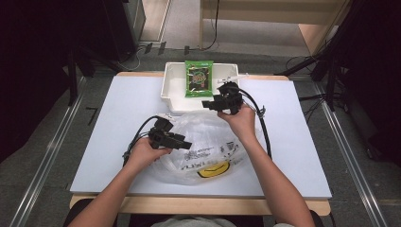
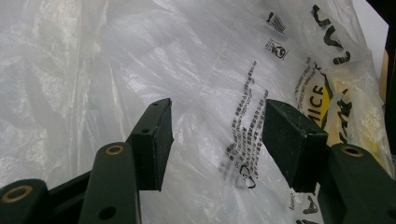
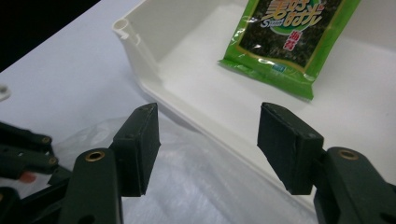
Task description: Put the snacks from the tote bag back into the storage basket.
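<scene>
Beneath open jaws, crinkled clear plastic bag (image 2: 140, 60).

Bag (image 1: 203, 146): left hand and left gripper (image 1: 182, 143) cover its left edge in the high view; print too small to read there. In the left gripper view, bag (image 2: 196, 70) cut off on all sides, lettering cropped at right. Packet (image 3: 292, 39): top cut off by the frame in the right gripper view. Tray (image 3: 187, 60): far side out of frame.
</scene>
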`<state>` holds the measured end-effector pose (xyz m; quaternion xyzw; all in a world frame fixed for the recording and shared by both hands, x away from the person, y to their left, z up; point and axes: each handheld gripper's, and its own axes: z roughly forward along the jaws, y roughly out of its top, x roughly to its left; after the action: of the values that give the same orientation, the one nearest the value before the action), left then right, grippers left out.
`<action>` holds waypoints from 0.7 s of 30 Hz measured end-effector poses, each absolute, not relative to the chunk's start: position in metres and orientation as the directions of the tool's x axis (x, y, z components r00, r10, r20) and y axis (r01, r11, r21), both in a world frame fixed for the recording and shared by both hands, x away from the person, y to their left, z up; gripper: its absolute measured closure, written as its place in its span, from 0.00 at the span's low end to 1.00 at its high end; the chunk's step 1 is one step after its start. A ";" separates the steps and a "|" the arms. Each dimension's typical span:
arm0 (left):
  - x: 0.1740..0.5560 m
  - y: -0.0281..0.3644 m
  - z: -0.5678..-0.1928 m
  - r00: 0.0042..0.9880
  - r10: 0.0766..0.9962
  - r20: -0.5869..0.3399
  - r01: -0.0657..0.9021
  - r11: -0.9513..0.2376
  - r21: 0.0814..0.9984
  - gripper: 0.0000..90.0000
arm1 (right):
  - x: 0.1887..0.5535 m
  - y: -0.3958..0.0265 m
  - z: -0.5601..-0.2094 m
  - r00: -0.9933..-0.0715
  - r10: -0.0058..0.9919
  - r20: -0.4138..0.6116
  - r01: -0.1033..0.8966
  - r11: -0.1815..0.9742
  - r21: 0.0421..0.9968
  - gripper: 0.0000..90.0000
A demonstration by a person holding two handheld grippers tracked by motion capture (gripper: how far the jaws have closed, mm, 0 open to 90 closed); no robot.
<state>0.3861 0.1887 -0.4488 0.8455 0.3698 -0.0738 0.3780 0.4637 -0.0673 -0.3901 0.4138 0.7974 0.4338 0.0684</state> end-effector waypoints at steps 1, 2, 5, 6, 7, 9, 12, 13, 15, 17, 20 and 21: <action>0.386 0.188 -0.449 0.716 0.569 -0.404 0.680 -0.441 0.586 0.49 | 0.460 -0.069 -0.391 -0.650 0.717 0.252 0.599 0.279 0.751 0.45; 0.387 0.188 -0.449 0.716 0.570 -0.403 0.680 -0.441 0.585 0.49 | 0.456 -0.070 -0.393 -0.651 0.715 0.256 0.600 0.277 0.750 0.45; 0.387 0.189 -0.450 0.717 0.569 -0.402 0.680 -0.447 0.581 0.49 | 0.446 -0.072 -0.397 -0.656 0.710 0.256 0.600 0.286 0.747 0.45; 0.387 0.189 -0.450 0.716 0.570 -0.404 0.682 -0.445 0.581 0.49 | 0.442 -0.073 -0.399 -0.662 0.706 0.251 0.595 0.292 0.749 0.45; 0.387 0.189 -0.449 0.717 0.569 -0.404 0.681 -0.445 0.582 0.49 | 0.438 -0.073 -0.401 -0.666 0.702 0.254 0.596 0.296 0.747 0.45; 0.387 0.189 -0.449 0.717 0.569 -0.403 0.680 -0.445 0.582 0.49 | 0.431 -0.073 -0.404 -0.672 0.695 0.255 0.593 0.300 0.747 0.45; 0.387 0.188 -0.449 0.715 0.571 -0.402 0.681 -0.443 0.583 0.49 | 0.422 -0.072 -0.408 -0.680 0.688 0.255 0.594 0.312 0.742 0.45; 0.387 0.188 -0.449 0.715 0.572 -0.401 0.681 -0.442 0.583 0.49 | 0.419 -0.072 -0.410 -0.682 0.688 0.250 0.591 0.316 0.742 0.45; 0.387 0.189 -0.449 0.715 0.572 -0.402 0.682 -0.442 0.583 0.49 | 0.412 -0.072 -0.413 -0.687 0.683 0.248 0.589 0.324 0.741 0.45; 0.387 0.188 -0.449 0.715 0.570 -0.404 0.682 -0.442 0.583 0.49 | 0.406 -0.072 -0.416 -0.690 0.680 0.248 0.587 0.325 0.741 0.45; 0.387 0.188 -0.449 0.717 0.570 -0.401 0.680 -0.447 0.581 0.49 | 0.397 -0.072 -0.420 -0.695 0.675 0.248 0.587 0.334 0.737 0.45; 0.388 0.188 -0.449 0.718 0.569 -0.402 0.679 -0.446 0.582 0.49 | 0.394 -0.072 -0.421 -0.699 0.671 0.247 0.585 0.337 0.738 0.45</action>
<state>0.3879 0.1879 -0.4487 0.8472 0.3683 -0.0738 0.3757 0.3941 -0.0724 -0.4215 0.3847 0.8159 0.4286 0.0504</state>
